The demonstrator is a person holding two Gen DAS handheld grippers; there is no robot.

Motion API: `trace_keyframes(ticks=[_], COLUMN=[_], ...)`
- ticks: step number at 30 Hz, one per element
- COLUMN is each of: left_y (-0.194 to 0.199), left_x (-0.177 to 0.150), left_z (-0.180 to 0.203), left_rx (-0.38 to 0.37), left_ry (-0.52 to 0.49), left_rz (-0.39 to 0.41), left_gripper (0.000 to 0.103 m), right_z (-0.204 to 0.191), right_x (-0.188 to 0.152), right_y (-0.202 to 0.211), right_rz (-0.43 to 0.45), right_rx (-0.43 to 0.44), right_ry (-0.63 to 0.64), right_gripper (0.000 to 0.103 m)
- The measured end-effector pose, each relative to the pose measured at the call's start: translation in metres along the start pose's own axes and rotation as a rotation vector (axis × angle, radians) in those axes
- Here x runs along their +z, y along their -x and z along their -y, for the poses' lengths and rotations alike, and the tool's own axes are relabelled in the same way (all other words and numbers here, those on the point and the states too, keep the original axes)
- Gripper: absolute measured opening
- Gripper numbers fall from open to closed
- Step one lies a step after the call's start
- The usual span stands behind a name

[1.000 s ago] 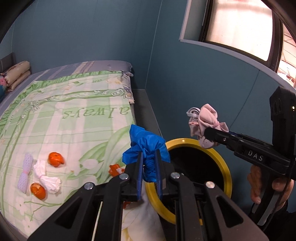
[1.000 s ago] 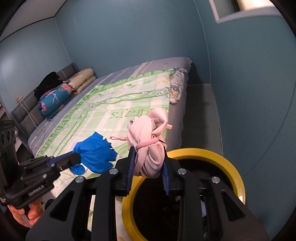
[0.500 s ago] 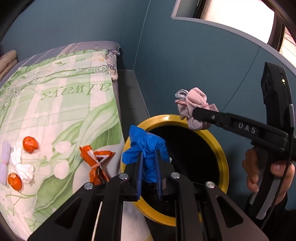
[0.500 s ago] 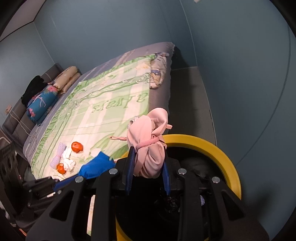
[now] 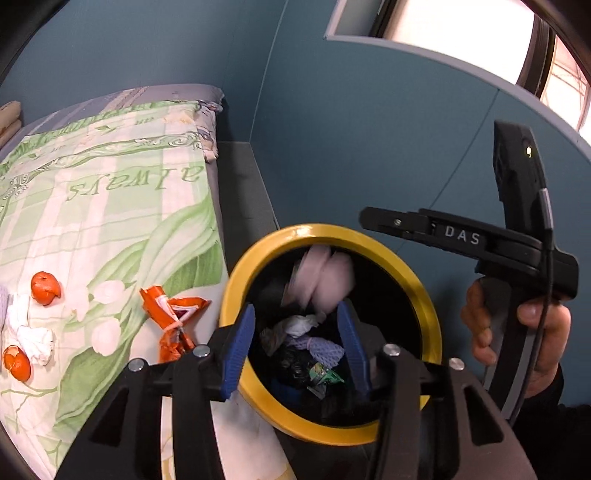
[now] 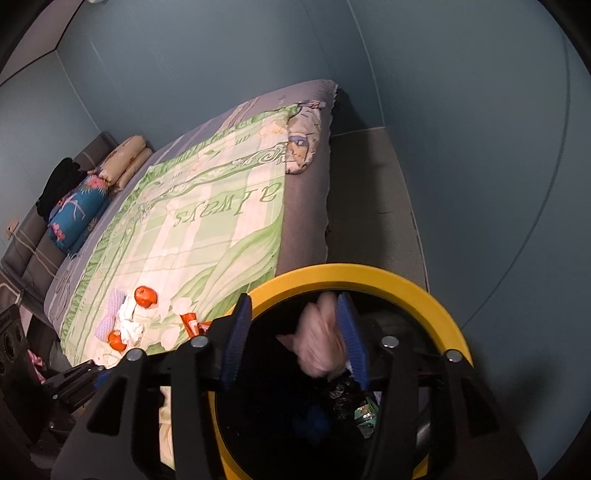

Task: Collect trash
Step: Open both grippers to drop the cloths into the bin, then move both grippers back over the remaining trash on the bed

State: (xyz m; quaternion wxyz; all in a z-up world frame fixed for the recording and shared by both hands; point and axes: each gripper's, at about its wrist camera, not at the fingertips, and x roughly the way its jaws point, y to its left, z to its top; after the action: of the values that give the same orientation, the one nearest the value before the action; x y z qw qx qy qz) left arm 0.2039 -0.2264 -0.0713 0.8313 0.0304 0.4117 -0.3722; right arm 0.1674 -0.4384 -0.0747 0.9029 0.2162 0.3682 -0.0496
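Note:
A black bin with a yellow rim (image 5: 317,236) (image 6: 369,275) stands beside the bed, with several pieces of trash inside. My left gripper (image 5: 293,345) is open and empty above the bin's mouth. My right gripper (image 6: 293,343) is open above the bin too; it also shows in the left wrist view (image 5: 384,219). A blurred pink cloth (image 5: 323,275) (image 6: 319,345) is falling into the bin. On the bed's green quilt (image 5: 110,206) lie an orange wrapper (image 5: 171,317), orange peels (image 5: 44,288) and white tissues (image 5: 35,338).
Blue walls stand close behind and right of the bin. A narrow grey floor strip (image 6: 369,192) runs between bed and wall. Pillows (image 6: 79,206) lie at the bed's far end. A window (image 5: 461,33) is at upper right.
Both grippers opened over the bin. The blue item has left my left gripper and the pink cloth has left my right gripper and is falling in.

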Motion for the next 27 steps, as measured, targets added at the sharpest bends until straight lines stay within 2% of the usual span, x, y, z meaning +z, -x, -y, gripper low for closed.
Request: trace_keyframes(ticks=[7,11,16,27], left_y=[0.017,0.030,0.053,0.099], left_x=[-0.002,-0.002,-0.004,-0.021], left_z=[-0.034,-0.054,-0.084,-0.148], left_rx=[0.073,0.129,0.185,0.294], left_ry=[0.063,0.091,0.142,0.240], left_rz=[0.024,0.057,0.103,0.161], left_gripper=[0.050,0.059,0.065,0.067], right_z=[-0.001,-0.016,-0.047,-0.133], right_x=[0.003,0.006,0.010,0.014], right_y=[0.010,0.012,0.012,0.000], right_rz=[0.038,0.053,0.062,0.039], right_rx=[0.044,0.087,0.160,0.263], right_ry=[-0.010,0.025,0.092,0.232], right_gripper=[0.050,0.052,0.056,0.056])
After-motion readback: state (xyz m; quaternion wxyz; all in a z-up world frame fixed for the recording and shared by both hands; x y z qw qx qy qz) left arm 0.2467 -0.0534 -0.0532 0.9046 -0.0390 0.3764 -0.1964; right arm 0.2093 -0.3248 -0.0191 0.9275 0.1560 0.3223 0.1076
